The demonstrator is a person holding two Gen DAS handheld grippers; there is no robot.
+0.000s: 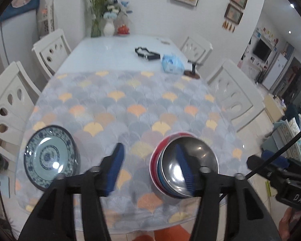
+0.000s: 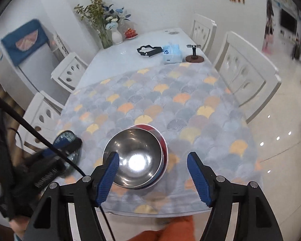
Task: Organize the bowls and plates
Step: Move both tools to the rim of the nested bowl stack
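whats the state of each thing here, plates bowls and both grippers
steel bowl: upright, empty, nested on top of the bowl stack
red bowl: upright, under the other bowls in the stack
blue bowl: nested between the steel and red bowls
blue and white plate: flat on the tablecloth, empty, apart from the stack
left hand-held gripper: open, holding nothing
right hand-held gripper: open, holding nothing
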